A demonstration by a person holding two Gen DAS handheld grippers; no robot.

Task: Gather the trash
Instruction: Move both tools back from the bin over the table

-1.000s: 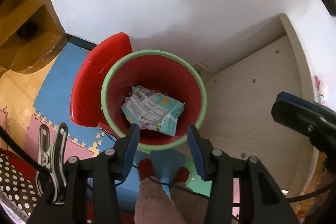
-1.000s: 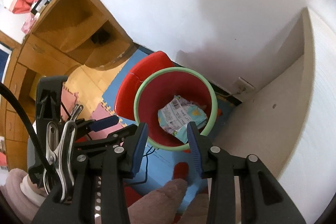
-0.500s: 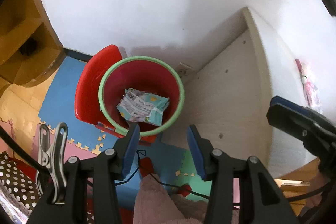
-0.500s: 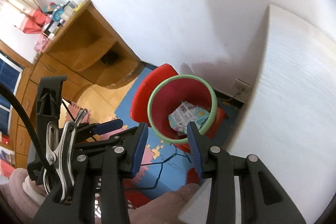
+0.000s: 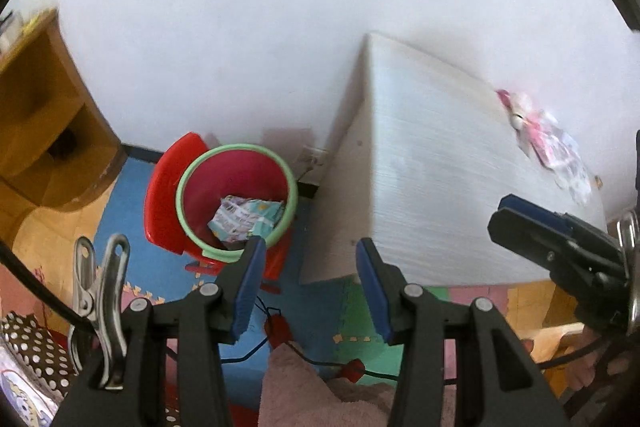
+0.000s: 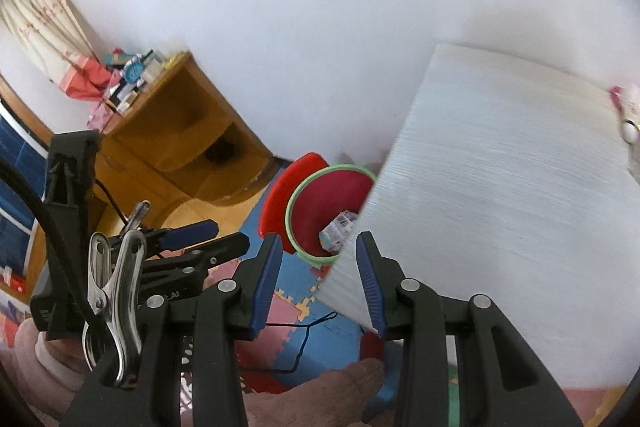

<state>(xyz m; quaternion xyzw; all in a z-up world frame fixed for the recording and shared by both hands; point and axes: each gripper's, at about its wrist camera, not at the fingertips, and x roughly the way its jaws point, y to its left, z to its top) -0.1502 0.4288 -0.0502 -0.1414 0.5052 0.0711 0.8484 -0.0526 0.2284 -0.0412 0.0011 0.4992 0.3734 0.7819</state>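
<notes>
Left gripper [image 5: 310, 285] tilted steeply down, jaws parted, nothing between the blue pads [image 5: 249, 287]. Black finger arms running up from the lower edge of its own view, a metal clip clamped at the left side. Right gripper [image 6: 318, 281] also angled down, somewhat less steeply, jaws apart about as wide, gap bare. Same black arms, same clip at the left. Seen from the left wrist, right gripper at the far right edge, pointing left. Seen from the right wrist, left gripper at the left, pointing right, held by a hand in a pink sleeve [image 6: 28, 379]. Pink trouser leg [image 5: 304, 387] low between the fingers in both views.
</notes>
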